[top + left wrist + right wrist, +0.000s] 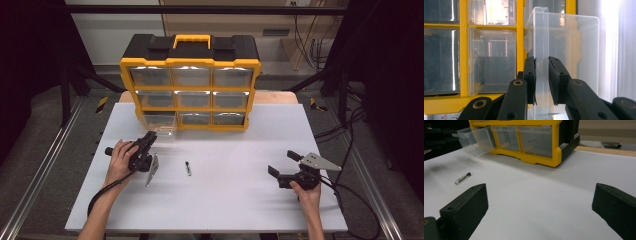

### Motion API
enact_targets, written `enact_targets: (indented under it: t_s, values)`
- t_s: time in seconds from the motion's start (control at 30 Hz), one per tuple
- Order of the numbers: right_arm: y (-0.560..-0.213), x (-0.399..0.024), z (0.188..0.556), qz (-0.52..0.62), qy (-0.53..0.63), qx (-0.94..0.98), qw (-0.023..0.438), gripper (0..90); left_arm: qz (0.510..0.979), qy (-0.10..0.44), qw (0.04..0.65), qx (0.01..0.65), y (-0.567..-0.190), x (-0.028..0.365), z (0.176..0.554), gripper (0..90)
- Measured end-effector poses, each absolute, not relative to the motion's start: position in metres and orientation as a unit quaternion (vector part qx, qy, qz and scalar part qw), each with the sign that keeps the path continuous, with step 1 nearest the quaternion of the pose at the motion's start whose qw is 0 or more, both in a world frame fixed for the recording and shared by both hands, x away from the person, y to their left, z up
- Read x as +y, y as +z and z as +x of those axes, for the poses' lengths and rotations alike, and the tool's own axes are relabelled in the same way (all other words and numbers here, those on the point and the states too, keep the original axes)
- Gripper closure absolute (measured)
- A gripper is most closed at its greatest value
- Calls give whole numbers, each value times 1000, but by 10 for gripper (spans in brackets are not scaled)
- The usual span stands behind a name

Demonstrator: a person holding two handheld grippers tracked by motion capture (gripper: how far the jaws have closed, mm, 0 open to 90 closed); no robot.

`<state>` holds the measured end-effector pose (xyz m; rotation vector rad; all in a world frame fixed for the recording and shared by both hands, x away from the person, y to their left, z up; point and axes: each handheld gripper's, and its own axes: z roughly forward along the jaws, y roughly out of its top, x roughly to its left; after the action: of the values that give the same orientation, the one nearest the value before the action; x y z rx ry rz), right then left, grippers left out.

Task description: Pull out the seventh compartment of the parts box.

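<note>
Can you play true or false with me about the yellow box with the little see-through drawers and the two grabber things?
1. The left gripper has its jaws on the front tab of the clear drawer. True.
2. That drawer is pulled out from the top row of the organizer. False: it sticks out from the bottom row, at the left end.
3. The right gripper holds the small bolt. False: its jaws stand wide apart with nothing between them, and the bolt lies loose on the white table.
4. The bolt lies between the two grippers. True.
5. The organizer has a yellow handle on top. True.
</note>
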<state>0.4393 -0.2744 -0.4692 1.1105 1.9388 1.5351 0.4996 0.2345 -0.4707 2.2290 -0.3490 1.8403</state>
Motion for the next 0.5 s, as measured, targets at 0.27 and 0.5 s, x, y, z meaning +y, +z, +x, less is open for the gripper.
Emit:
enact_targets:
  t_s: [0.27,0.5]
  values:
    - [-469,-275,439,400,553,699,214,12,772,612,126,-120,-464,232,497,704]
    - [-468,-275,439,401,554,698,214,12,787,592,155,-83,-454,230,495,661]
